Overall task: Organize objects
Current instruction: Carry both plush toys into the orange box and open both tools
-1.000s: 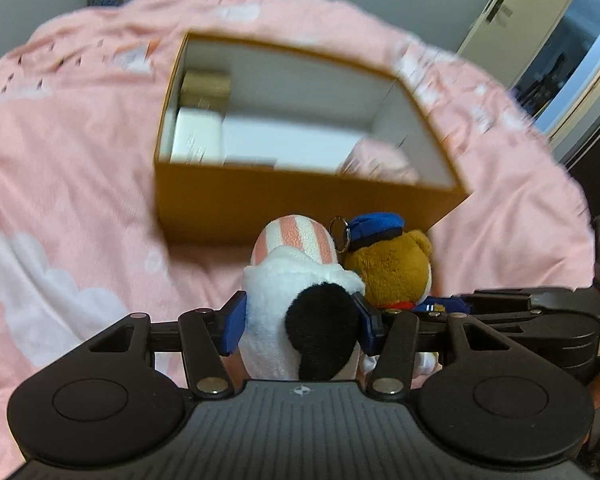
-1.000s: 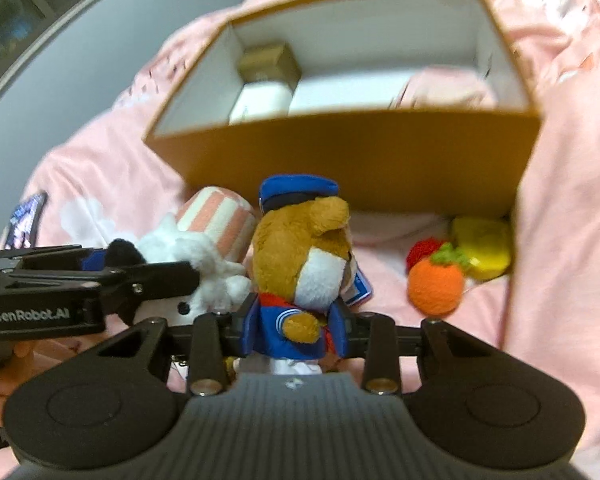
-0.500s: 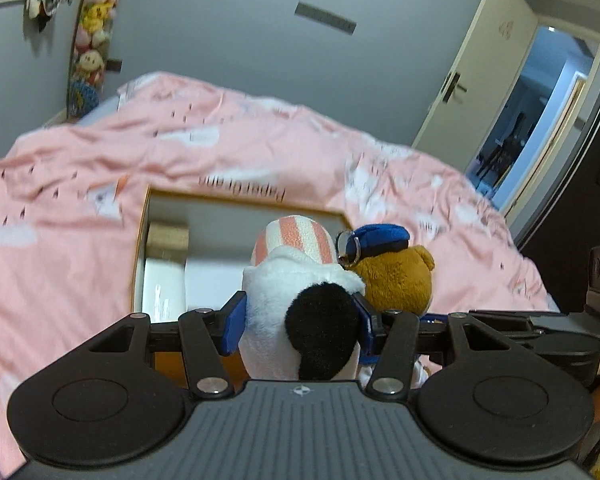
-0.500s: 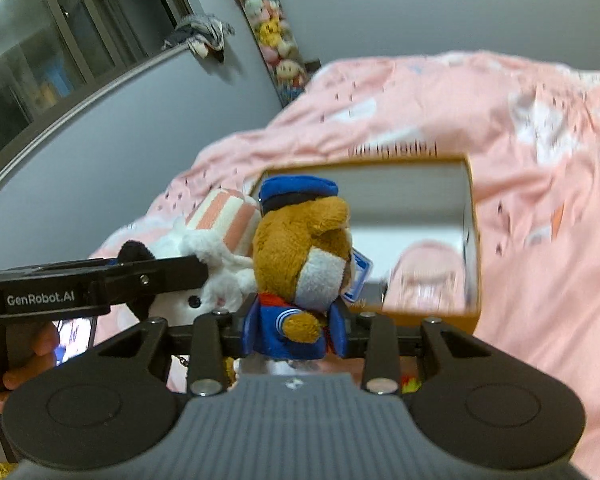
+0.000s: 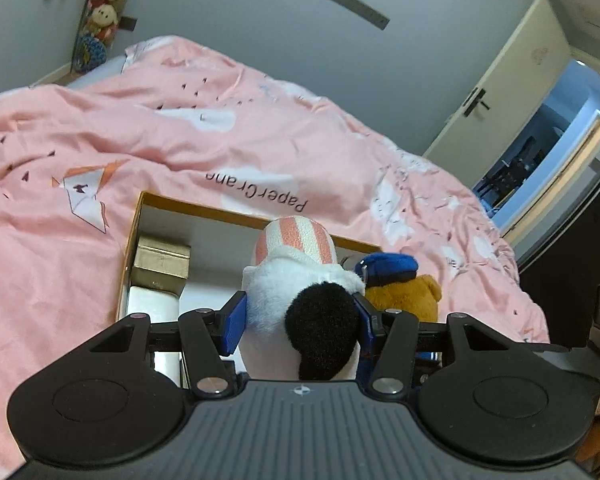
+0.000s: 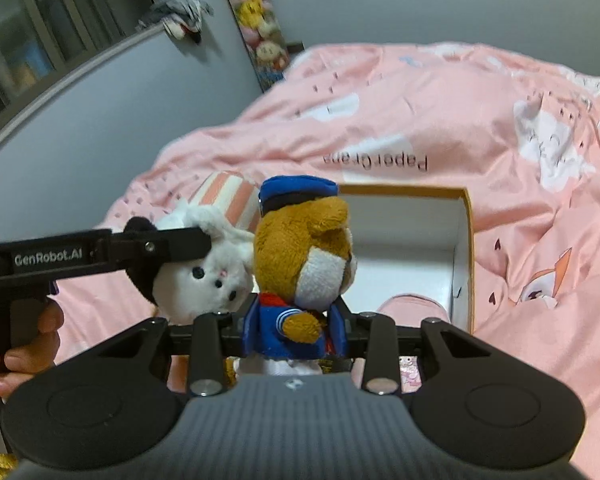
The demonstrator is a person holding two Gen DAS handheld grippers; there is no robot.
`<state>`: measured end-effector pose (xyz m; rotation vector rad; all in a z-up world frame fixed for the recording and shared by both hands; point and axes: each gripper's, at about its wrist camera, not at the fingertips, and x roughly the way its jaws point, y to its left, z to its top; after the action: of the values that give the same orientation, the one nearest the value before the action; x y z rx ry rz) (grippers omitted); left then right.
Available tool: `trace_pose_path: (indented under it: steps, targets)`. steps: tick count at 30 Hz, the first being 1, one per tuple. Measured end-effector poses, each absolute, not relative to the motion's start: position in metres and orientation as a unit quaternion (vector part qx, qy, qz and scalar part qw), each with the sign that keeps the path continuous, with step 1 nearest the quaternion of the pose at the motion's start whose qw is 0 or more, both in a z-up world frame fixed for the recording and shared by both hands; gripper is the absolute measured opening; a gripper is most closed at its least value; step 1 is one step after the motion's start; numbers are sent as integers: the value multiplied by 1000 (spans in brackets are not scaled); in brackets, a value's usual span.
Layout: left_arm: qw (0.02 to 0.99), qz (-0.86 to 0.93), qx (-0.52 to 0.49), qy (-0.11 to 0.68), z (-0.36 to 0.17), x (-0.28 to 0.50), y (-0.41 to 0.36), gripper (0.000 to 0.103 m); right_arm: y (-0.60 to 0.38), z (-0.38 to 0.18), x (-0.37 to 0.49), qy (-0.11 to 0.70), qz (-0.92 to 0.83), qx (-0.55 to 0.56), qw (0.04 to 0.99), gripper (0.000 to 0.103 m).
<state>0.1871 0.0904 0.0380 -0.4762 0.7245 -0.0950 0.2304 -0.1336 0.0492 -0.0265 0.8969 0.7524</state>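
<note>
Both toys ride higher than a second ago, and the orange box (image 5: 204, 210) that filled the view then now sits low, below and just ahead of my tongs. My left tongs (image 5: 300, 316) stand about half open, clamped on the white plush dog (image 5: 296, 280), blue pads pressed into its sides just behind the black ear. My right tongs (image 6: 294, 328) stand narrower, closed on the brown bear (image 6: 304, 248) at its blue sailor jacket, below the head. The two toys hang side by side, touching or nearly so, over the near edge of the box on the pink bed (image 5: 80, 152). Inside the box, a gold carton (image 5: 162, 262) lies left of my left tongs with a white pack (image 5: 152, 306) nearer me, and something pink (image 6: 412, 308) lies at the right end, beside my right tongs.

I judge both plush toys light, soft and springy: the pads sink in, so a body grip at the thickest part holds best. Neither is fragile. A grip on an ear, a cap or a limb would likely let the toy swing or slip free.
</note>
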Motion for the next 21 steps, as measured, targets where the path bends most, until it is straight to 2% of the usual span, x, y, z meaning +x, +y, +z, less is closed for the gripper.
trace_pose_path:
  steps: [5,21]
  targets:
    - [892,-30,-231,388,10,217,94,62,-118,20,264,469,337,-11,816,38]
    - [863,7,-213,459,-45,272,109,62,-74,-48,336,525,317,-9,790,38]
